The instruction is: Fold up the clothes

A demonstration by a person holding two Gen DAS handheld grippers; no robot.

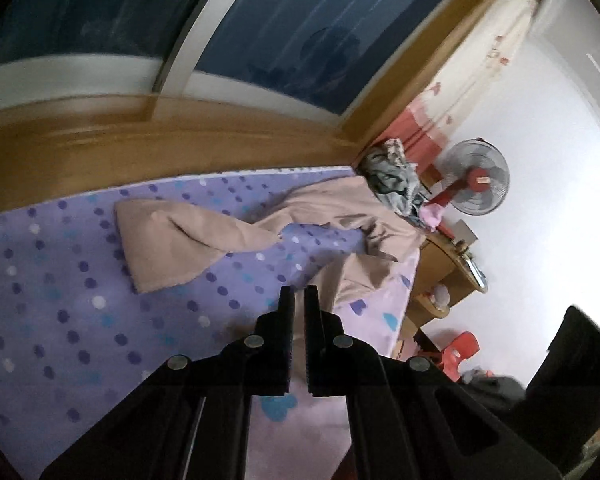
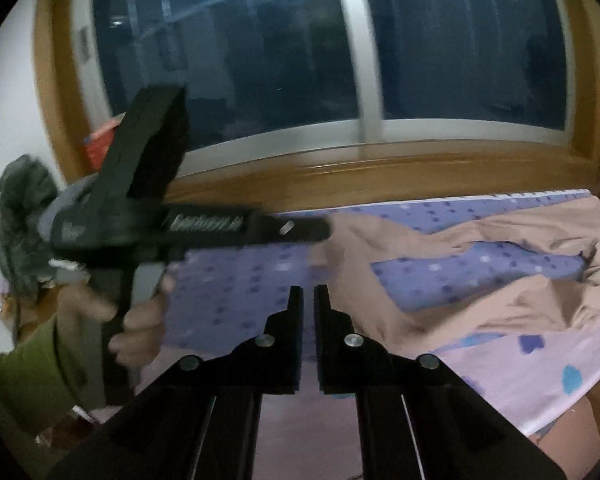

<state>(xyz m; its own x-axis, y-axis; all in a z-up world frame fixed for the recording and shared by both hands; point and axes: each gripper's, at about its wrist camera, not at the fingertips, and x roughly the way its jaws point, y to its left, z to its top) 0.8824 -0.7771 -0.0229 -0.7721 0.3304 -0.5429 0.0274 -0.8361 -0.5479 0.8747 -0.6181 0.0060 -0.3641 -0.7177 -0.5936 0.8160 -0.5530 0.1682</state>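
Both tongs, the left gripper [image 1: 299, 294] and right gripper [image 2: 309, 294], hang clenched on nothing above the bed's [image 1: 60, 320] near edge, seemingly between grabs, while the tan garment [image 1: 204, 236] sprawls half-folded toward its far corner.

The left gripper [image 1: 299, 294] is up above the bed [image 1: 60, 320], and its two black jaws are closed with nothing between them. A tan piece of clothing [image 1: 204, 236] lies crumpled on the purple dotted sheet, stretching toward the bed's far corner. A pile of grey-green clothes [image 1: 392, 180] sits at that corner, with a red fan [image 1: 480, 178] just past it.
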